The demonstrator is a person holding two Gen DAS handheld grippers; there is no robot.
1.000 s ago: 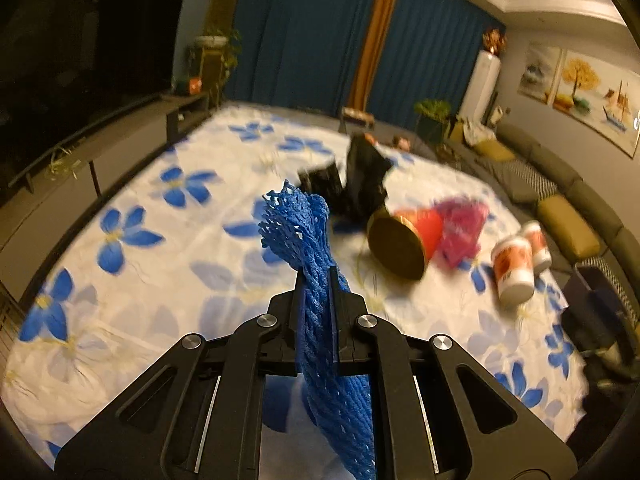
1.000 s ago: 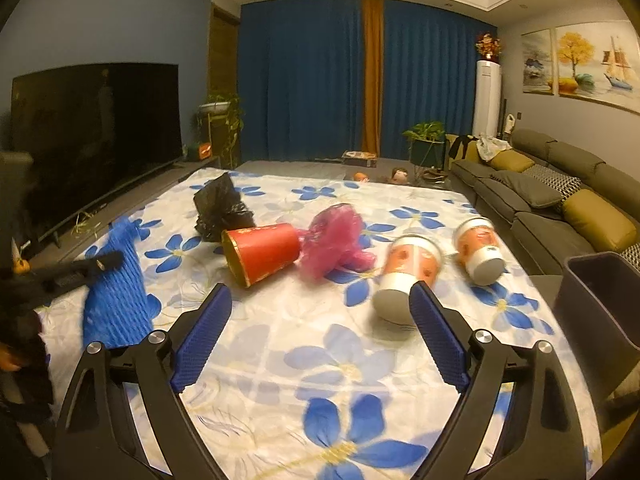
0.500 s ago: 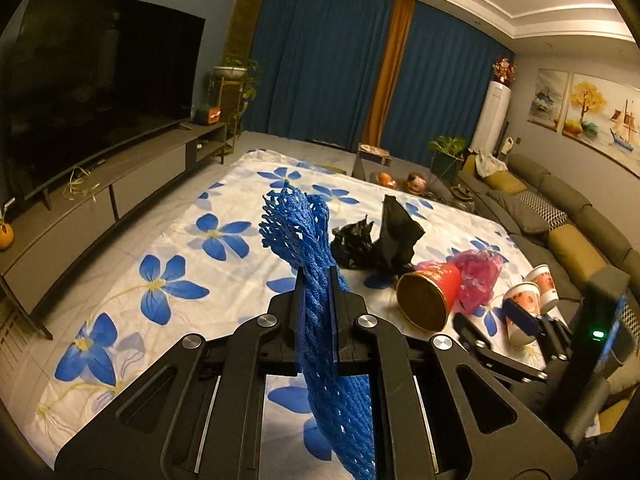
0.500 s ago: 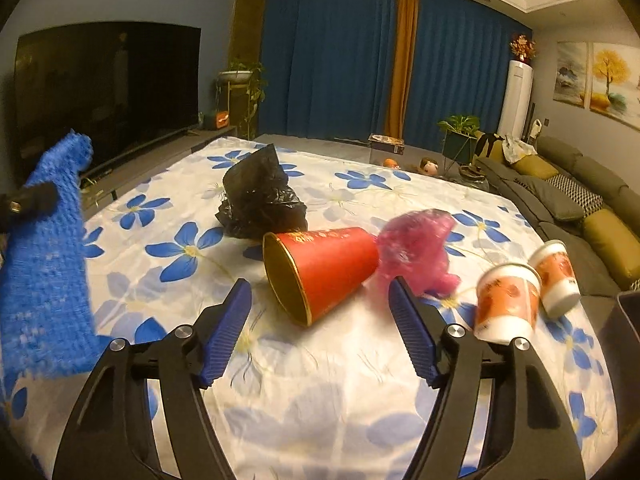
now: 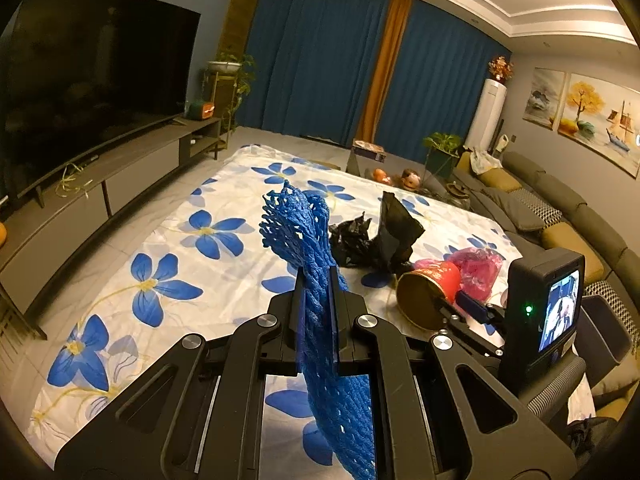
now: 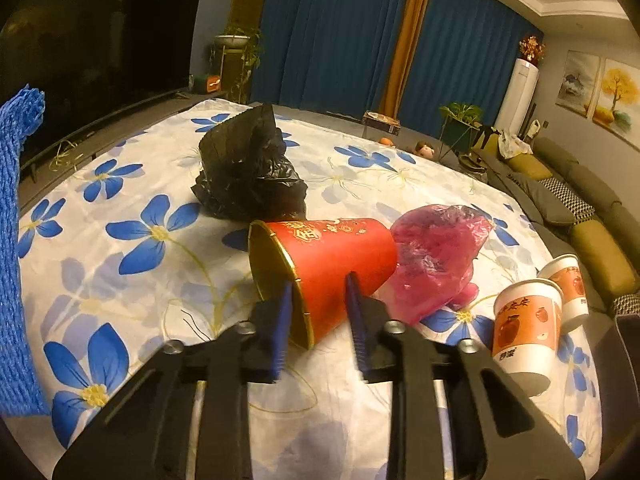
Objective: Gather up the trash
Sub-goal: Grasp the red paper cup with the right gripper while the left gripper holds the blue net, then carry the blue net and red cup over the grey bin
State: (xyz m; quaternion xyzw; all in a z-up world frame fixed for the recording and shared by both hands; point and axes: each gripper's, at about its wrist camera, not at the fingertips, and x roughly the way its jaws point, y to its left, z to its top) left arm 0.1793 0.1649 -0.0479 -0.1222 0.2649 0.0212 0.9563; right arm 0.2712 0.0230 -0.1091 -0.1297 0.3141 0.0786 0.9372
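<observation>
Now the red cup [image 6: 332,264] lies on its side on the flowered sheet [image 6: 132,288], its rim wall between your right claw [image 6: 318,300], whose jaws have just been closing. Your left claw [image 5: 317,292] is clamped on the blue net [image 5: 298,228].

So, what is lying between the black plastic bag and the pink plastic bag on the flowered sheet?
The red paper cup lies on its side between the black plastic bag and the pink plastic bag, clearest in the right wrist view.
</observation>
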